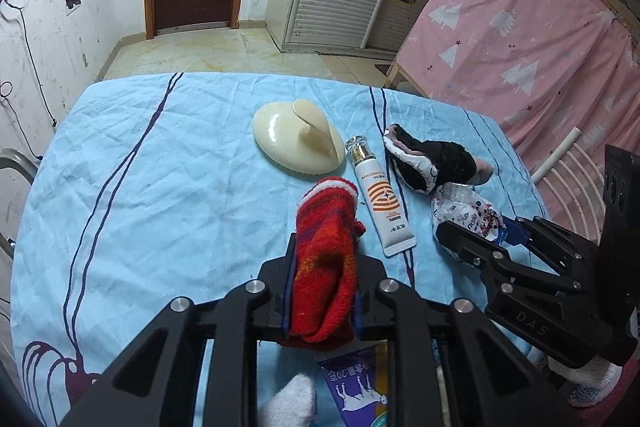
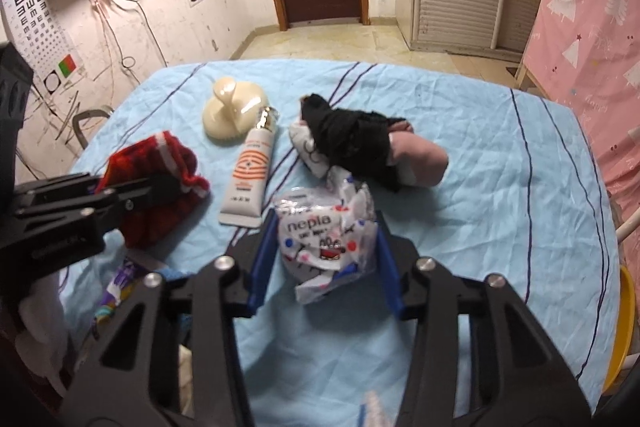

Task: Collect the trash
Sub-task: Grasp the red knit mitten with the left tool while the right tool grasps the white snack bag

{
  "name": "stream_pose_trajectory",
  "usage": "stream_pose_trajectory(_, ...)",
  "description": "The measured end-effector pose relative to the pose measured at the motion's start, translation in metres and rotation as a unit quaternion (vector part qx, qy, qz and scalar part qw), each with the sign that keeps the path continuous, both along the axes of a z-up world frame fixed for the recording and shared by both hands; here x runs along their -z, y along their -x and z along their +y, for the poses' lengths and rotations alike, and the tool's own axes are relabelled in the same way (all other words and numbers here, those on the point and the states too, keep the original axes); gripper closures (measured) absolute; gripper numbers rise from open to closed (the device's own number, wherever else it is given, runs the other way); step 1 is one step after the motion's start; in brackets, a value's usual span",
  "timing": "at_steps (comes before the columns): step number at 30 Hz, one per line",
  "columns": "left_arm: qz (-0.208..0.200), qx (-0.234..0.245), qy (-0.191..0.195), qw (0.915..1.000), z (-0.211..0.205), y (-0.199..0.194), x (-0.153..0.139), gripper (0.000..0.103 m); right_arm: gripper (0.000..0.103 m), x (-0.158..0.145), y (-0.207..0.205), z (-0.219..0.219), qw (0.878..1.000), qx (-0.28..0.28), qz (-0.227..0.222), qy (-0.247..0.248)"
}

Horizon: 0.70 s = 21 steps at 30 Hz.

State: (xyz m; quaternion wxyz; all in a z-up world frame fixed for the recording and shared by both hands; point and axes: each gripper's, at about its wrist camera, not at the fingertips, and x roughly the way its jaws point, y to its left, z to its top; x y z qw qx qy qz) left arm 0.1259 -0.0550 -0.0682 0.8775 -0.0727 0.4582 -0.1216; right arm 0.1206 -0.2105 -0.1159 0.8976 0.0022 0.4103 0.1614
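On the light blue tablecloth (image 1: 160, 167) lies a red knitted sock (image 1: 326, 227), and my left gripper (image 1: 324, 267) is shut on it, pads pressing both its sides. From the right wrist view the same sock (image 2: 160, 155) shows at the left under the left gripper (image 2: 160, 187). A crumpled white plastic wrapper (image 2: 320, 227) with red and blue dots sits between the blue pads of my right gripper (image 2: 326, 239), which is shut on it. In the left wrist view that wrapper (image 1: 468, 211) sticks out past the right gripper (image 1: 480, 231).
A white tube with orange stripes (image 1: 384, 207) lies between the two grippers. Behind it are a cream brush (image 1: 296, 139) and a black and white cloth bundle (image 1: 432, 159). A purple packet (image 1: 356, 383) lies near the front edge. A pink curtain (image 1: 520, 47) hangs at the right.
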Motion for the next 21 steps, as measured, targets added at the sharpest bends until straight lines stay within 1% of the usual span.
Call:
stream_pose_trajectory(5,-0.014,-0.006,0.0,0.9999,0.005,0.007,-0.012,0.091,0.06,-0.007,0.008,-0.007,1.0,0.002,-0.021,-0.02)
stream_pose_trajectory(10,-0.035,-0.01,-0.003,0.9993,0.005,0.015,-0.03,0.091,0.06,-0.018,0.018,-0.018,0.998,0.01,-0.042,-0.041)
stream_pose_trajectory(17,-0.071,-0.014,-0.001,0.9974,-0.003,0.024,-0.054,0.091,0.06,-0.03,0.031,-0.044,0.996,0.032,-0.065,-0.061)
stream_pose_trajectory(21,-0.086,-0.007,-0.001,0.9963,-0.013,0.028,-0.067,0.091,0.06,-0.035,0.036,-0.061,0.993,0.045,-0.076,-0.072)
